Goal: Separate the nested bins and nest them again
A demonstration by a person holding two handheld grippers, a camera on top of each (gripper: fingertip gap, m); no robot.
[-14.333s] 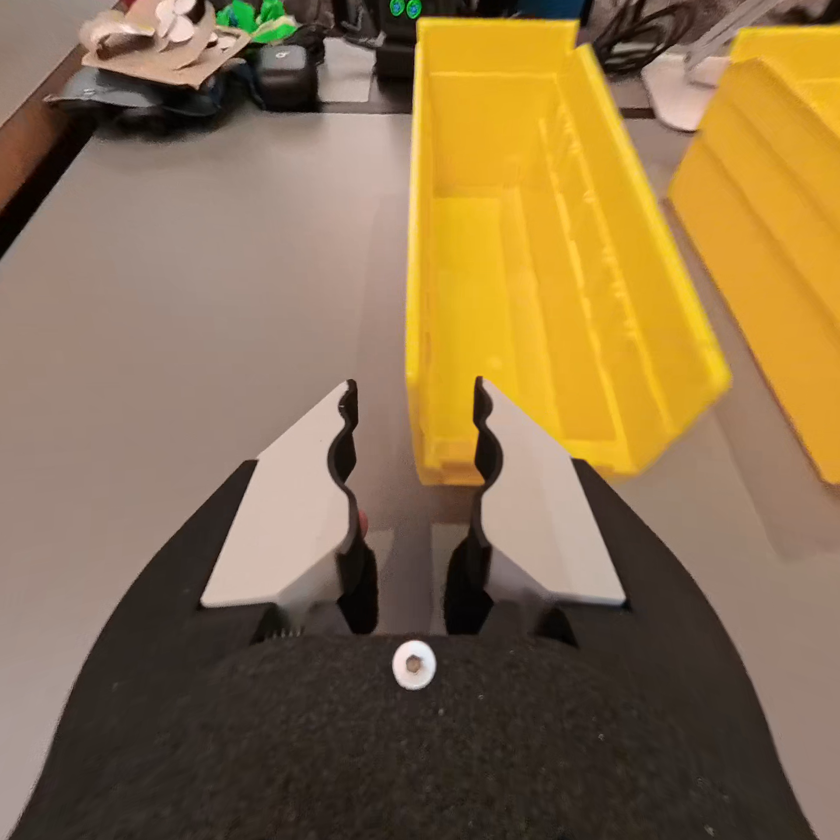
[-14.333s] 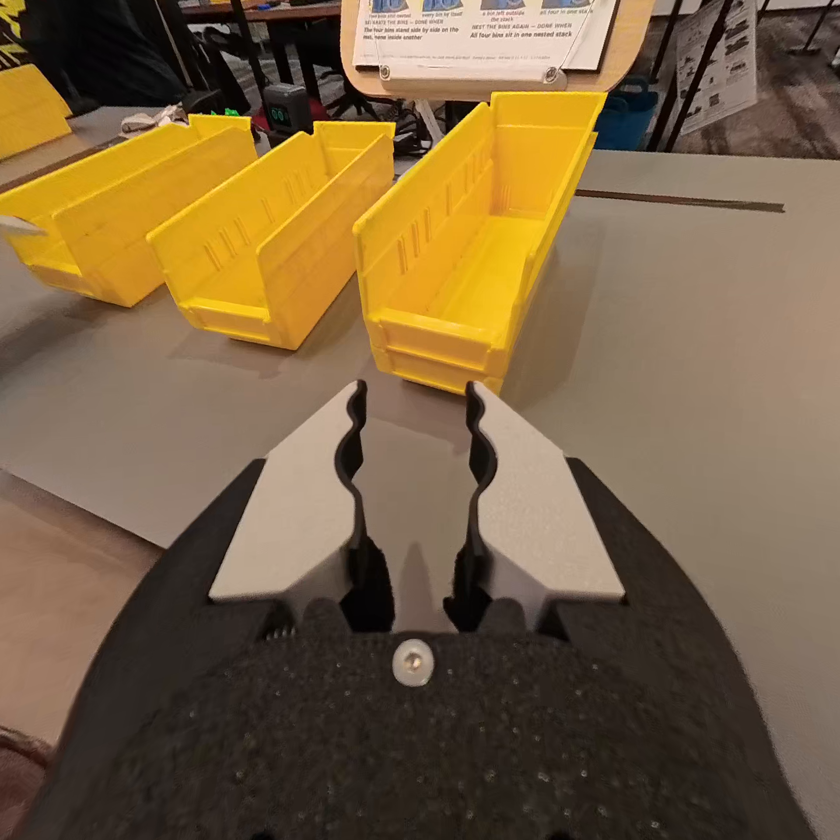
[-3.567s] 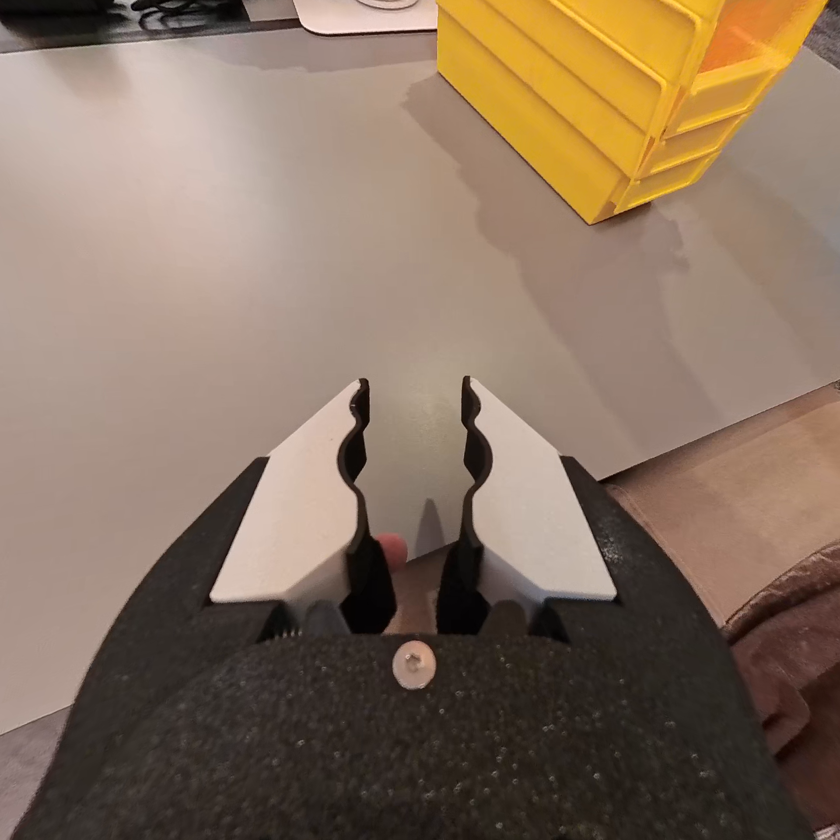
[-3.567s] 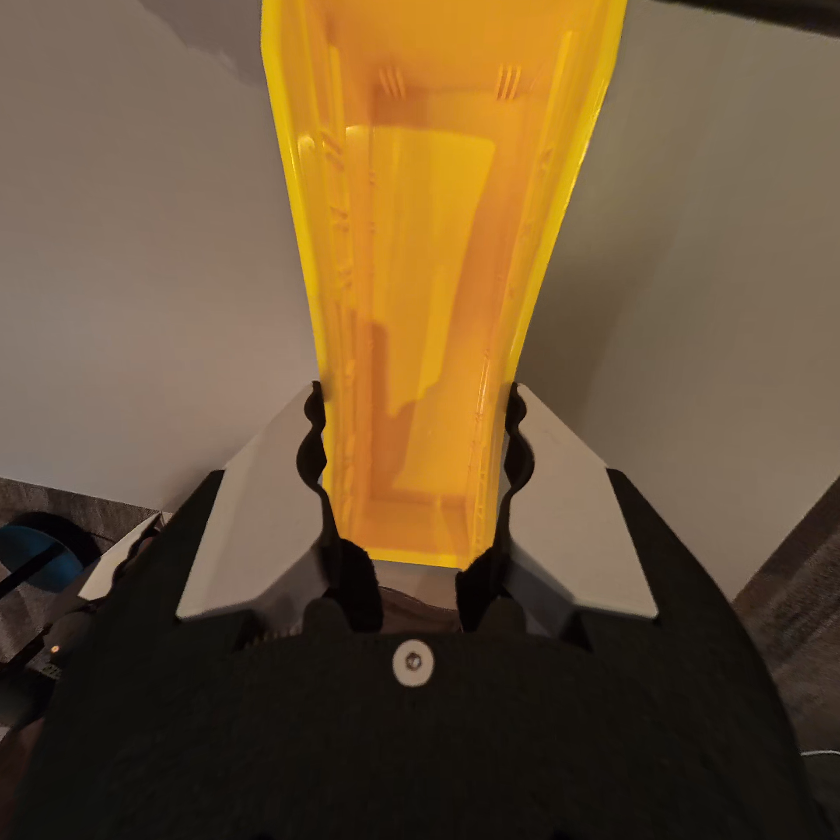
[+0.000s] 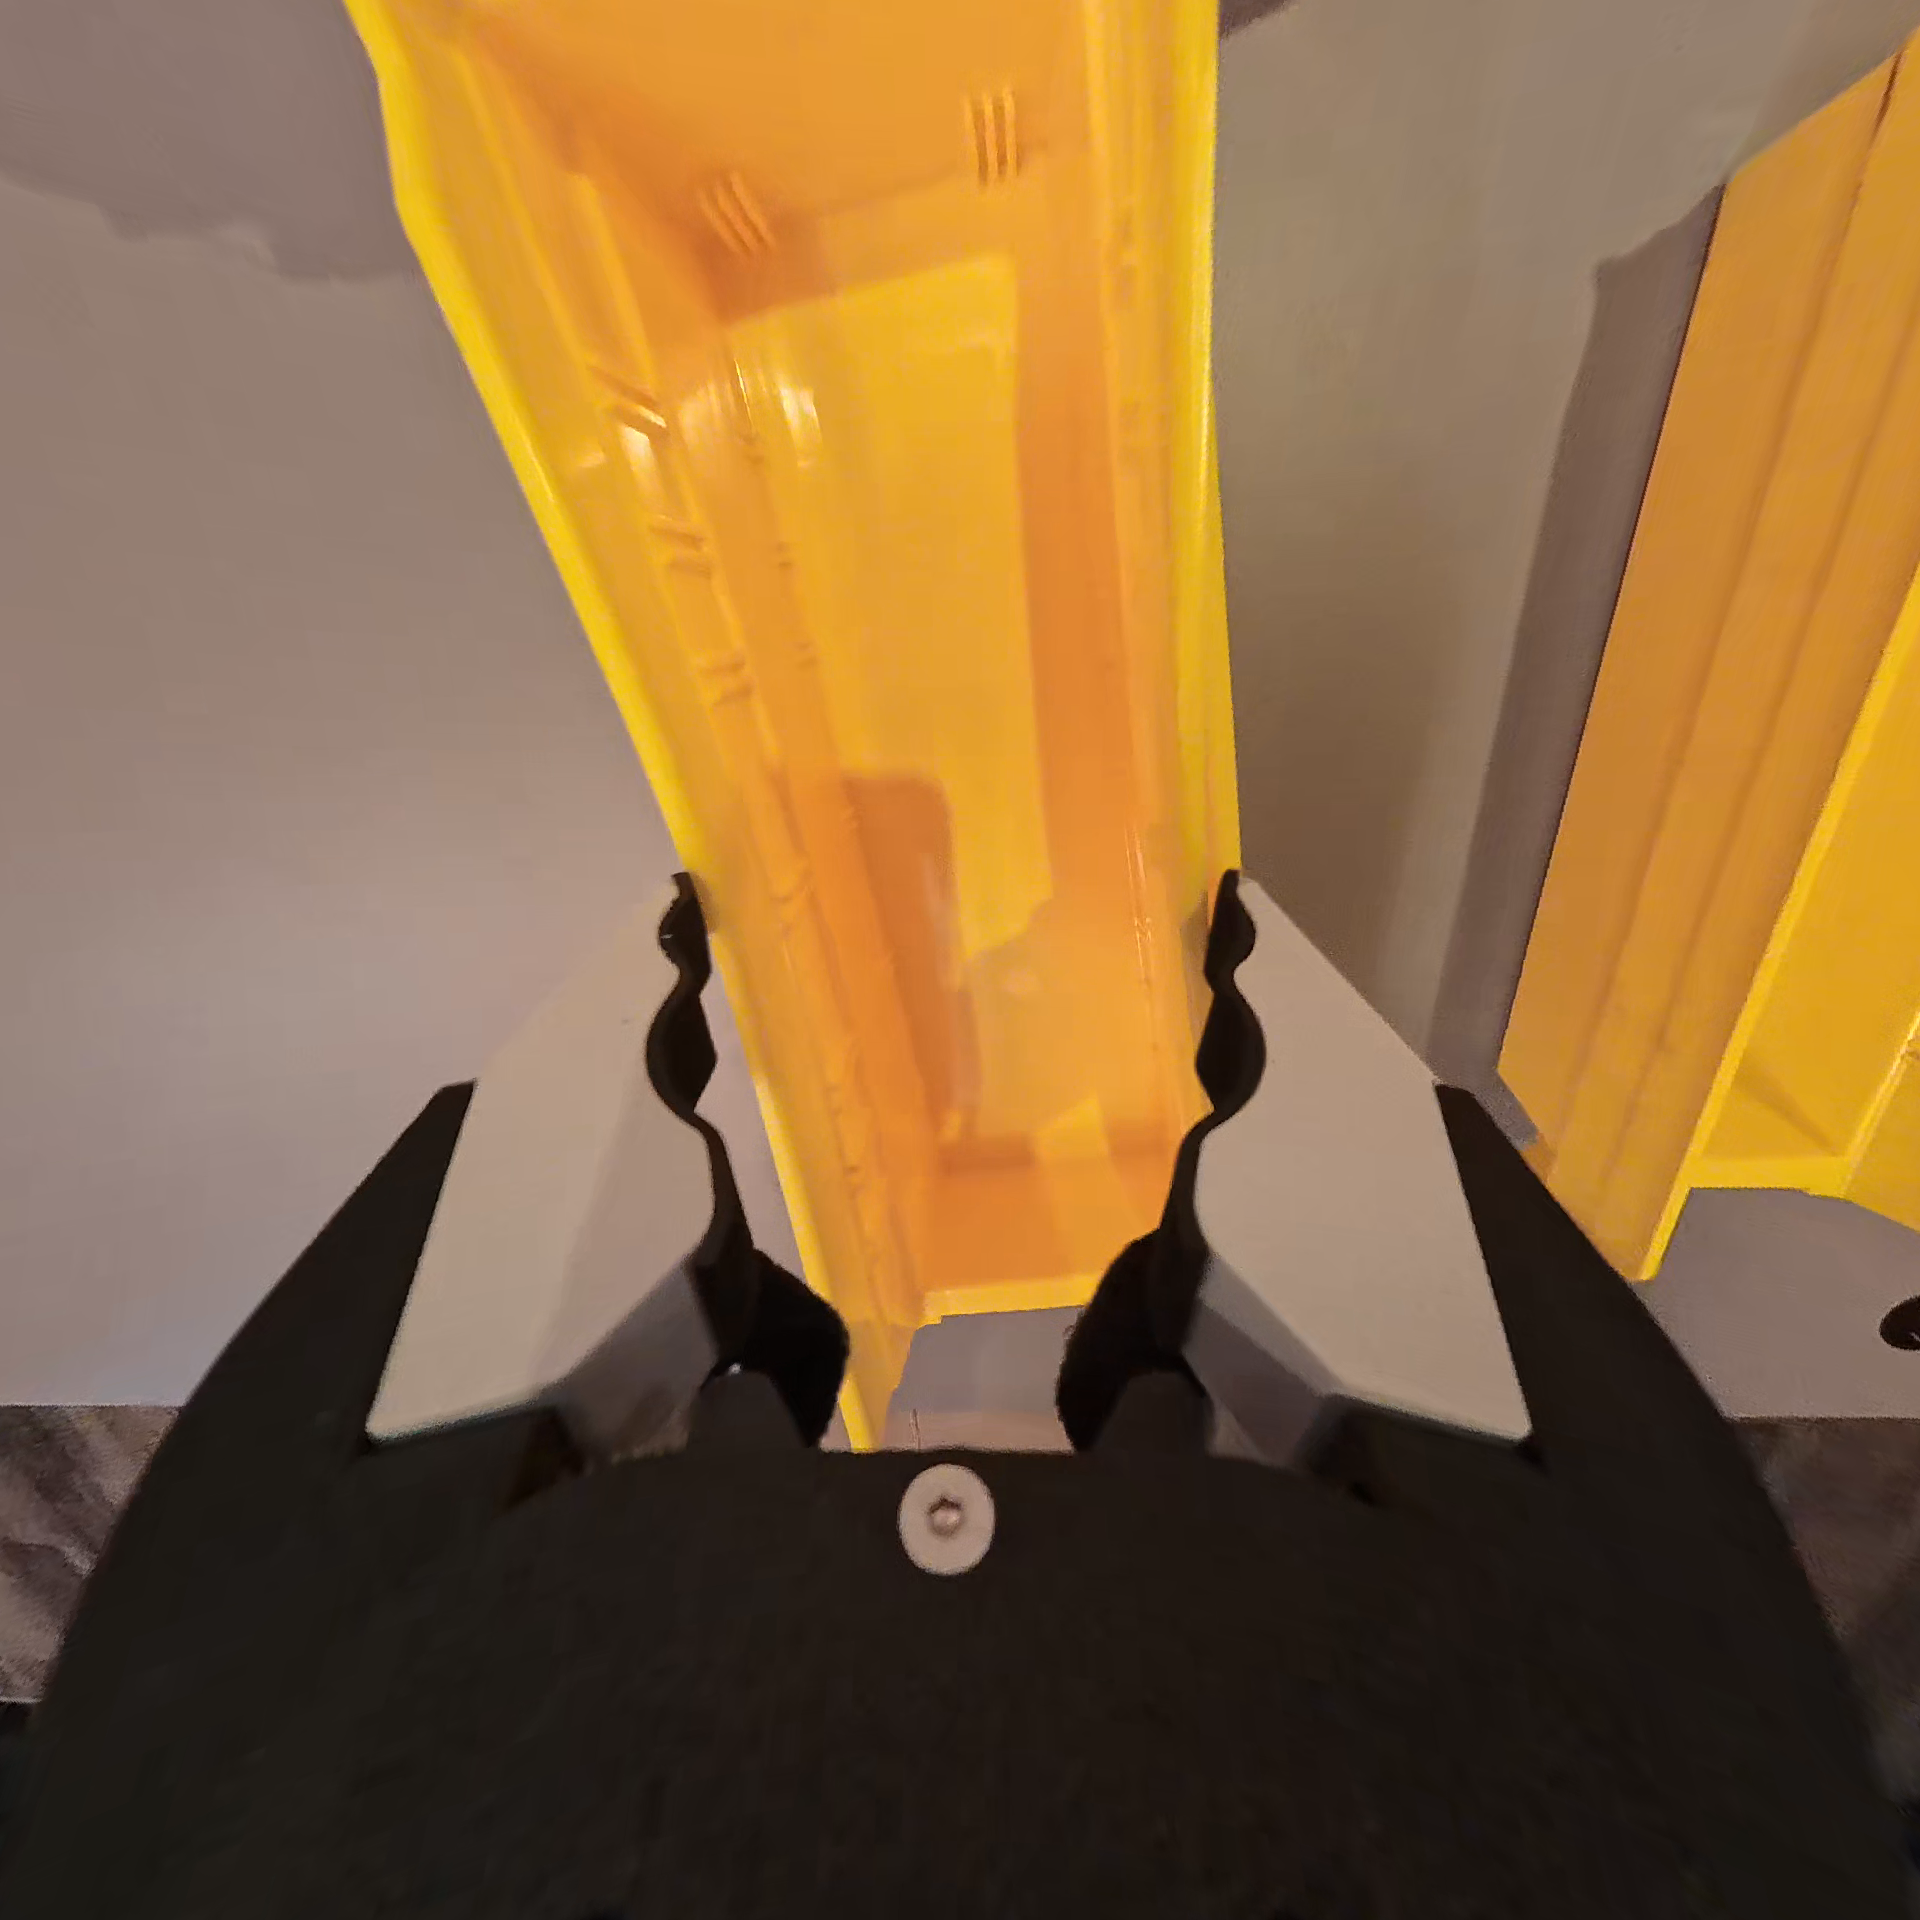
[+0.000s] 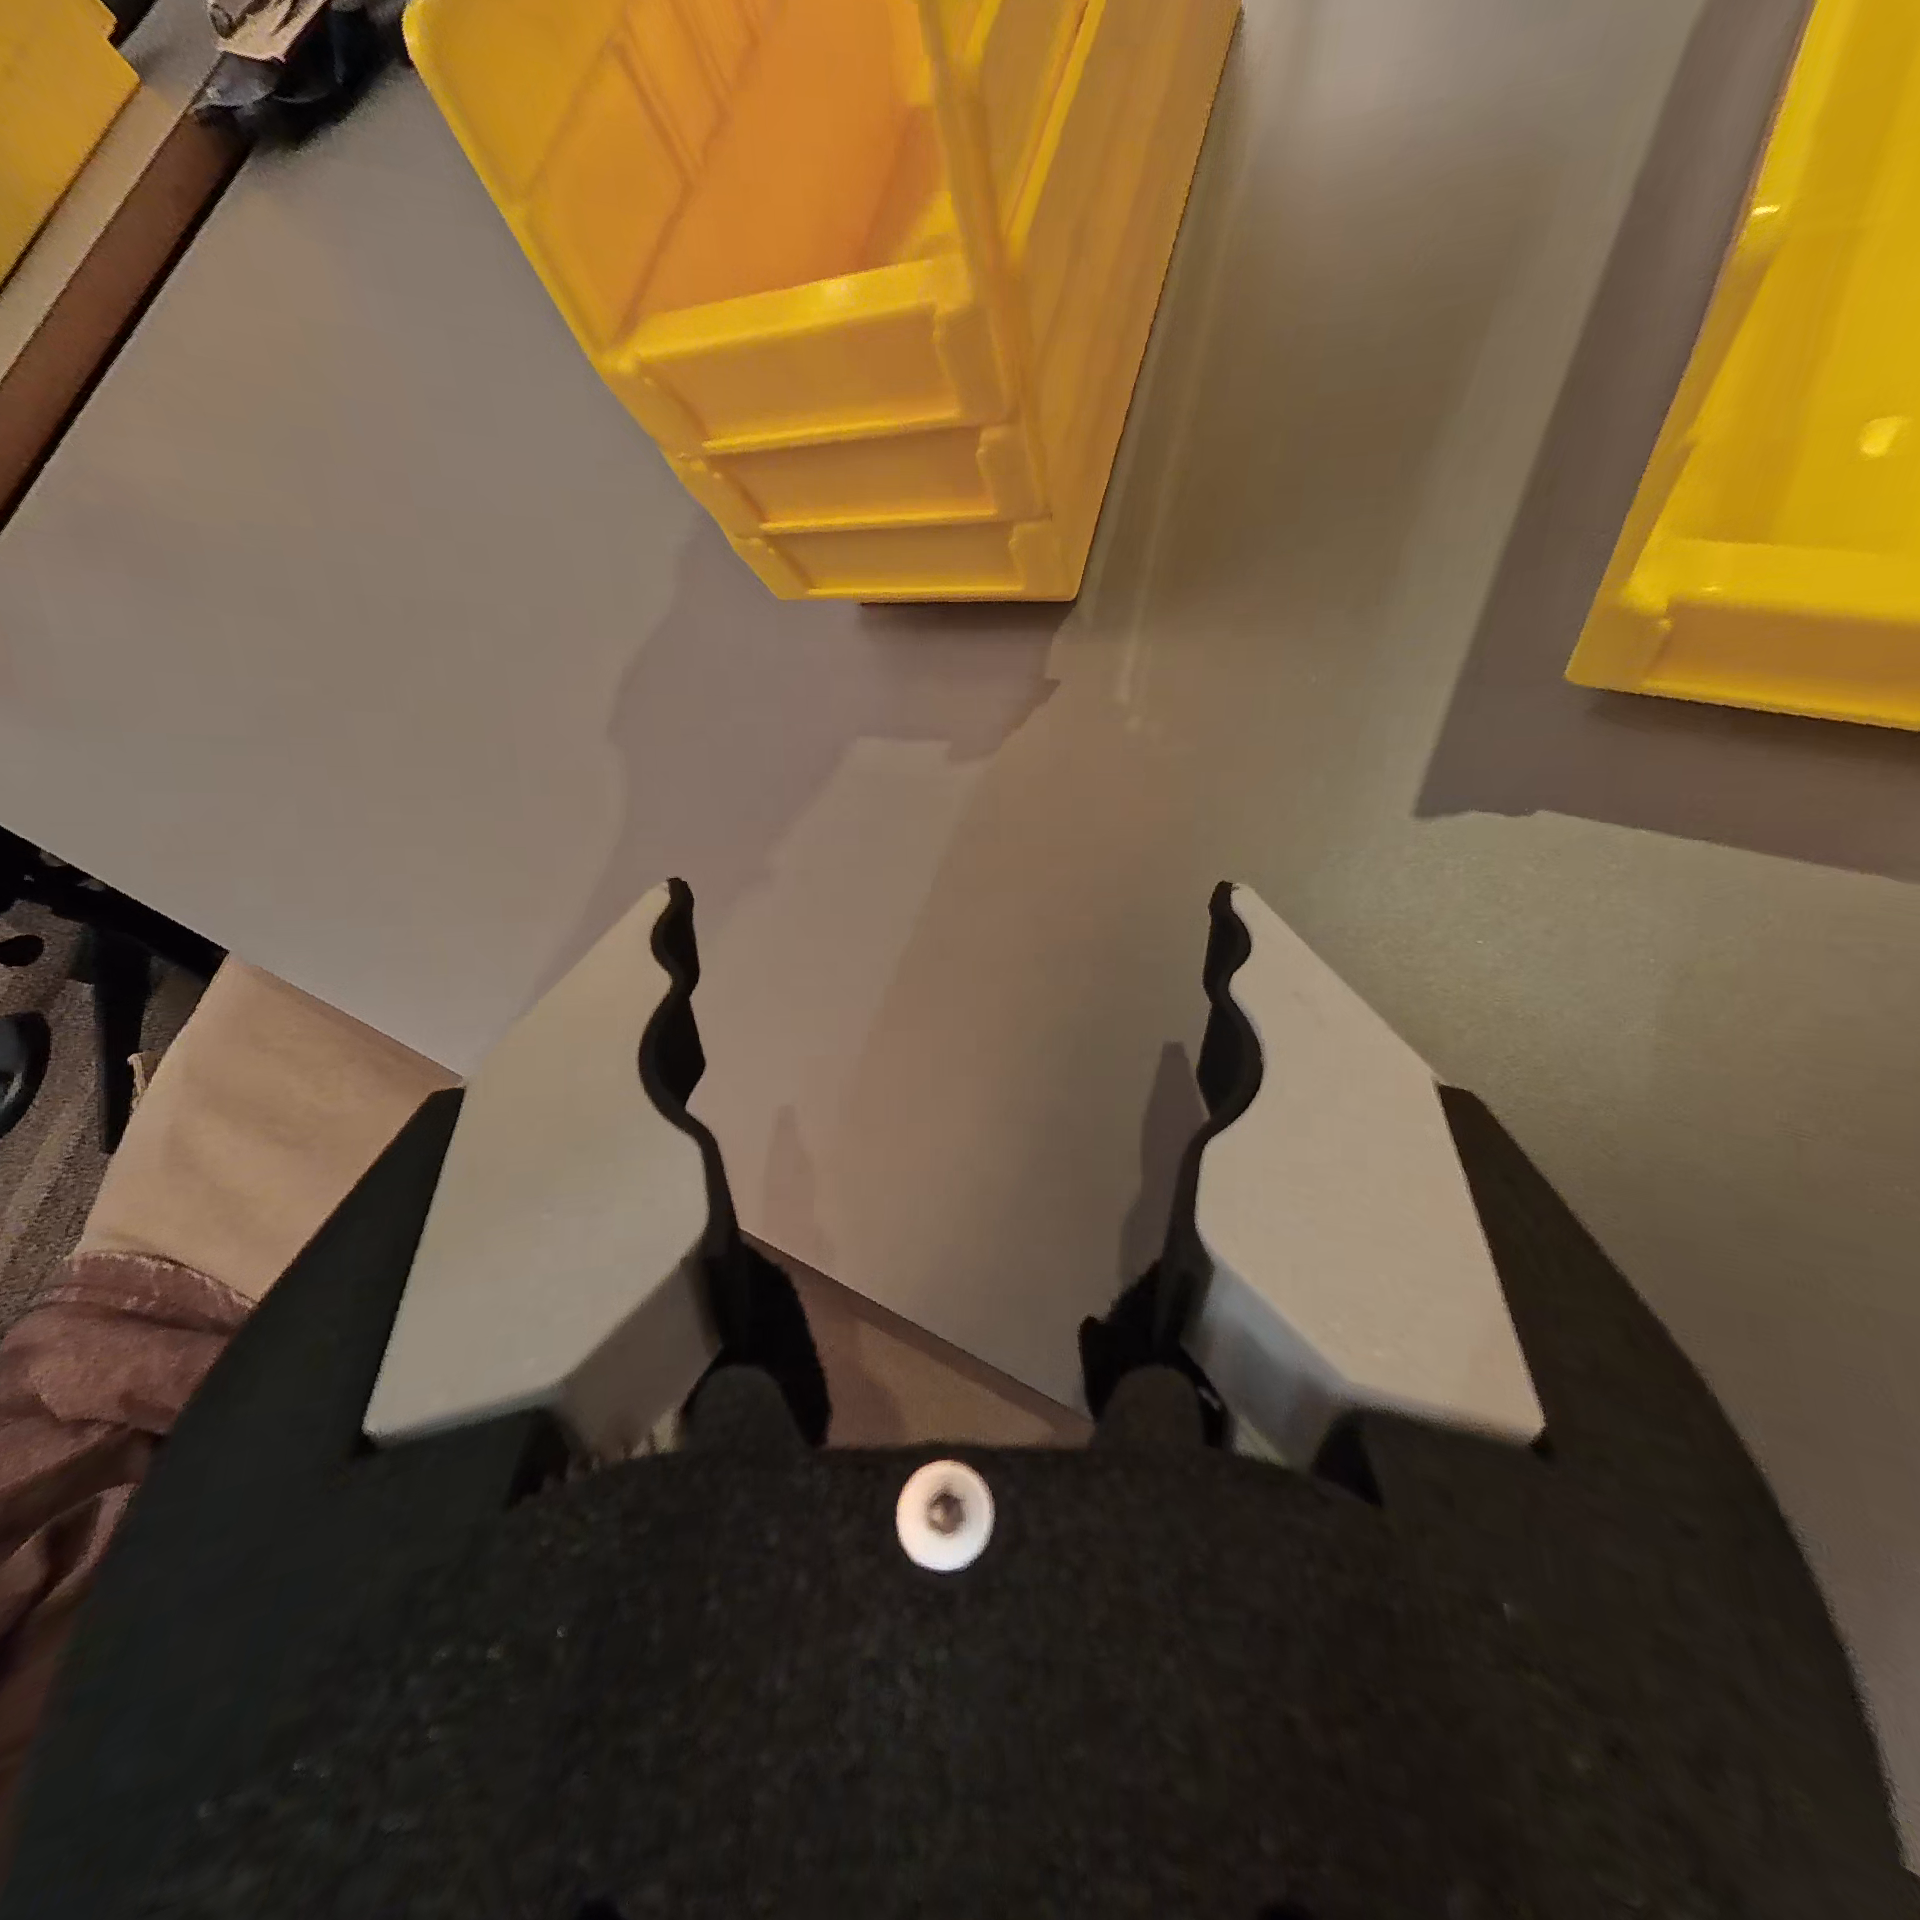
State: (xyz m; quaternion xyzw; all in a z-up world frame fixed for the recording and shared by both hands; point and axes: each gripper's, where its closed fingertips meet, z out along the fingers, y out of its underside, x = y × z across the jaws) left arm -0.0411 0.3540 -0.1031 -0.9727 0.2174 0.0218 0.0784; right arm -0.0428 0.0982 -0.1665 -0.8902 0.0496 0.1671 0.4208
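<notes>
A yellow bin (image 5: 935, 520) runs lengthwise away from me between the fingers of my left gripper (image 5: 956, 904), and I look down into it. The jaws stand wide and straddle its near end, with the tips right against its side walls. A second yellow bin (image 5: 1714, 727) stands to its right on the grey table (image 5: 260, 727). My right gripper (image 6: 948, 888) is open and empty above the table (image 6: 364, 623). Ahead of it stands a nested stack of three yellow bins (image 6: 883, 416). A single yellow bin (image 6: 1766, 468) sits at the right edge.
The table's front edge (image 6: 312, 997) and brown rim lie just under my right gripper. A person's sleeve (image 6: 104, 1351) shows at the lower left. Another yellow bin (image 6: 52, 135) and some clutter (image 6: 270, 62) lie far left.
My right gripper has let go of the bin it held and now hangs open over the table. My left gripper, empty before, now has a bin between its fingers. Bins that stood apart are now nested.
</notes>
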